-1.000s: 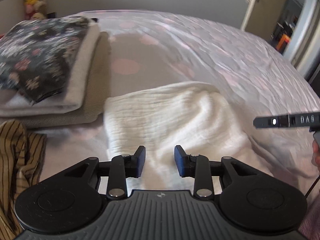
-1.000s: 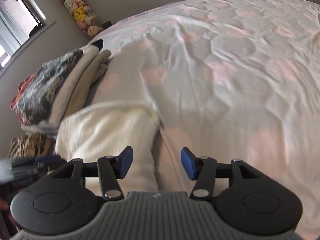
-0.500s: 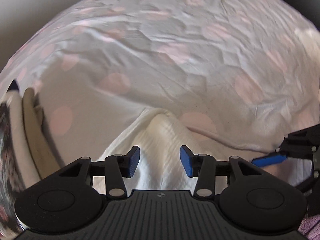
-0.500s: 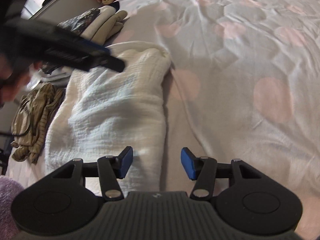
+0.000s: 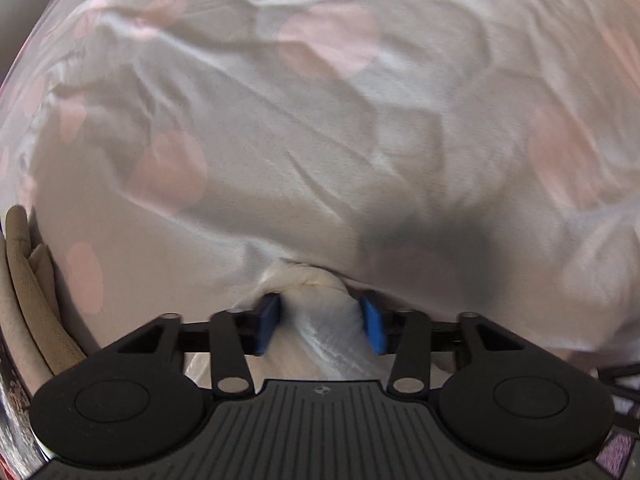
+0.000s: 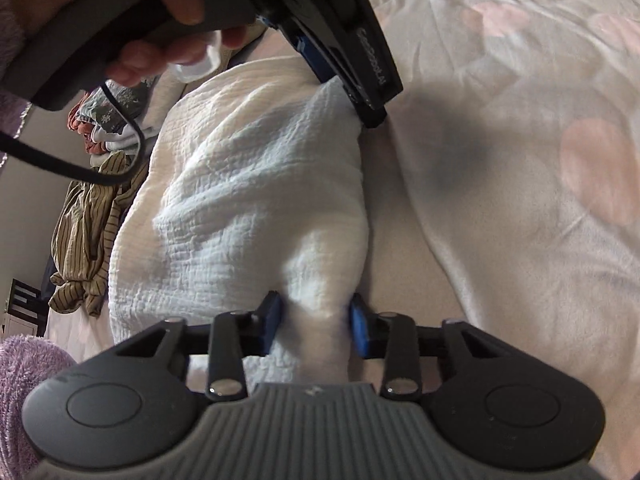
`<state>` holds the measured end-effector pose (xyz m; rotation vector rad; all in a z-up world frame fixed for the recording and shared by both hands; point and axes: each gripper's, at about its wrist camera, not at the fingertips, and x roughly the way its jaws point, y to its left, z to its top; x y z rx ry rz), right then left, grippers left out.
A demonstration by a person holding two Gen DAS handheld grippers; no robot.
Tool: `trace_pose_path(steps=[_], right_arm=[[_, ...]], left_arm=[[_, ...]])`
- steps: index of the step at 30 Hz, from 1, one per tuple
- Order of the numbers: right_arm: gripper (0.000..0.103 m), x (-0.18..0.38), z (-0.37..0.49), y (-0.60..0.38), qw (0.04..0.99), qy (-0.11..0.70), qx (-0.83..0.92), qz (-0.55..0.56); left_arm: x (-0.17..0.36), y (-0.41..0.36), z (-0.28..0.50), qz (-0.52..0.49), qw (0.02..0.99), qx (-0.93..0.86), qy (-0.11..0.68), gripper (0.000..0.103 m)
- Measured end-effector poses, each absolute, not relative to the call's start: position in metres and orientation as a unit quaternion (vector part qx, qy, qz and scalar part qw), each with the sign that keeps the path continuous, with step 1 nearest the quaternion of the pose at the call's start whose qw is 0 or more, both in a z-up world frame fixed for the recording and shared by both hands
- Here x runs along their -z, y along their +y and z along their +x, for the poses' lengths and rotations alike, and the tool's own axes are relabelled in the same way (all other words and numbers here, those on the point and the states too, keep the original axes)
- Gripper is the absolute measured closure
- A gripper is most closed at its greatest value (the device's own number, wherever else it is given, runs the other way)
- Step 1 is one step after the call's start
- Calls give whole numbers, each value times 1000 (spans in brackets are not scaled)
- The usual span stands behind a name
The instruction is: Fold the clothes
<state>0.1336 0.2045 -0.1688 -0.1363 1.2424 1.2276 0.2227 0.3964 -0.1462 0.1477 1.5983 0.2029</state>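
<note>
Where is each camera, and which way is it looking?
Left wrist view: sits on the left tool, low over the bed, looking forward along its fingers at a bunched corner of the white cloth; no body part shows.
Right wrist view: sits on the right tool, looking along the white cloth toward the striped garment; the person's hand holding the left tool shows at the top.
Shared: the white cloth, the bed and the left tool.

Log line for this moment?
phase: grasp | left gripper: shut on white crinkled cloth | right gripper: shut on same cloth | surface: pink-spotted bedsheet
</note>
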Motion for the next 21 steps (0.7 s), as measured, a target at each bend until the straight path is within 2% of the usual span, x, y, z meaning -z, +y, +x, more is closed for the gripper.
trace_pose_path(steps=[1, 4, 8, 14, 15, 16, 21], right_arm=[[84, 167, 133, 203, 639, 543, -542, -55], [87, 156, 128, 197, 637, 530, -556, -62], [88, 148, 118, 192, 636, 518, -565, -86], [87, 156, 115, 192, 636, 532, -550, -95], [87, 157, 115, 192, 636, 535, -548, -95], [87, 158, 115, 191, 636, 538, -545, -96], [86, 165, 112, 180, 636, 549, -536, -77]], left_arm=[[145, 396, 222, 69, 693, -89, 712, 72], [130, 395, 214, 72, 710, -88, 695, 83], [112, 411, 201, 15, 743, -100, 661, 91], [118, 428, 193, -37, 778, -122, 615, 91], [115, 433, 193, -35, 785, -147, 601, 99], [113, 437, 194, -34, 790, -171, 588, 103], [96, 464, 192, -60, 797, -195, 568, 103]])
